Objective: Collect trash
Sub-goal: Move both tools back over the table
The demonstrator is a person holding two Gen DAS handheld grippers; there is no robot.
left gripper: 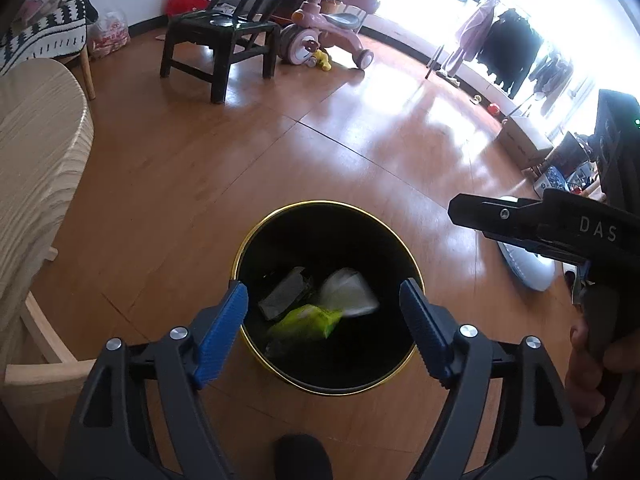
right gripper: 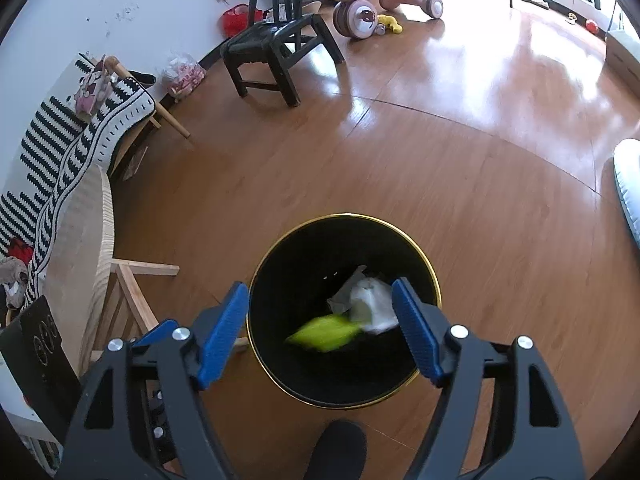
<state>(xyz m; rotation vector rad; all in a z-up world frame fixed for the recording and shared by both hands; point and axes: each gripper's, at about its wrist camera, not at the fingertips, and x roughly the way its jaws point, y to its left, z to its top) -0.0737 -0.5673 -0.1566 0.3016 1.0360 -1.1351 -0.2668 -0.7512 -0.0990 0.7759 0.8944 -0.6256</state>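
- Black bin (left gripper: 328, 376) with a gold rim was seen standing on the wooden floor (left gripper: 360, 140), below both claws.
- Green wrapper (left gripper: 306, 320), white paper (left gripper: 350, 290) and a grey scrap (left gripper: 282, 290) were seen inside the bin.
- Left claw (left gripper: 324, 304) was held wide, nothing gripped between its blue pads.
- Right claw (right gripper: 320, 308) was likewise spread wide and empty above the bin.

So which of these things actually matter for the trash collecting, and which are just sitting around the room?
Part of the job:
- black bin with gold rim
- green wrapper, blurred, in the bin's mouth
- white paper and grey scrap inside
- left gripper and right gripper, both open

Just lying about:
- dark wooden chair
- pink ride-on toy
- clothes rack
- striped blanket
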